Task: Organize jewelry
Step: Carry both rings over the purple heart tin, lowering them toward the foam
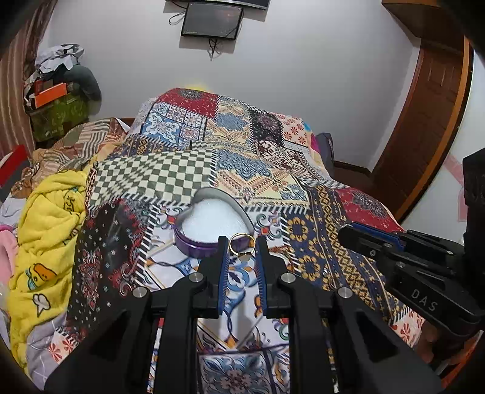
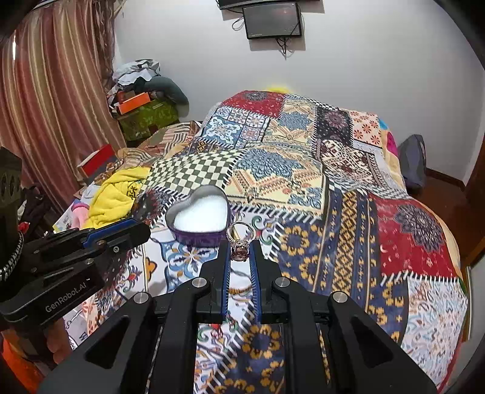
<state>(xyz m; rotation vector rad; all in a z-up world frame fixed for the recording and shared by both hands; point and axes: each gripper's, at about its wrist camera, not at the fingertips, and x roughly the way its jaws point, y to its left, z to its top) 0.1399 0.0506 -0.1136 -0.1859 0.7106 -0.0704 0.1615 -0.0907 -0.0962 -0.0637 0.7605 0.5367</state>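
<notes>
Both wrist cameras close over bed, angled down; share heart-shaped box, wall monitor.

The right hand-held gripper, seen from the left wrist view, has the white letters "DAS" on its black body. The left hand-held gripper, seen from the right wrist view, has "GenRobot.AI" on its side.

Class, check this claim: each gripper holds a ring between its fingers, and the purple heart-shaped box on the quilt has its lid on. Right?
Not quite. The heart-shaped box is open, its white lining showing in the right wrist view. The left gripper holds the gold ring, and the right gripper holds the stone ring.
</notes>
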